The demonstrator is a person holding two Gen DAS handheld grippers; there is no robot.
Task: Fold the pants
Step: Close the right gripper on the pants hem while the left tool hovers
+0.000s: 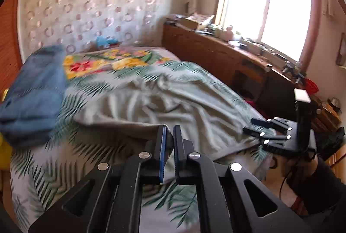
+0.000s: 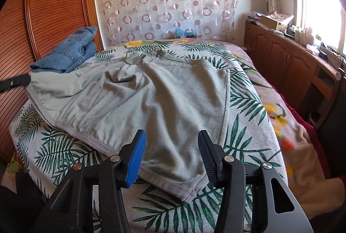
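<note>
The left tongs [image 1: 169,142] are pinched together on a fold of the grey pants [image 1: 164,103], though motion blur smears that whole side and the pinched edge is hard to trace. The right tongs [image 2: 170,153] stand half apart over a leg hem, their ribbed blue pads [image 2: 137,157] clear of the cloth; whether the lower tips touch it I cannot tell. The pants [image 2: 151,99] lie spread on the bed, soft jersey, rumpled at the waistband, one corner lifted at the left edge. Beneath is a bedspread [image 2: 248,103] printed with green palm fronds and yellow flowers. Folded blue jeans [image 2: 69,53] sit at the far left. A wooden cabinet [image 2: 287,64] is partly cut off, its top cluttered and washed out by window glare.
</note>
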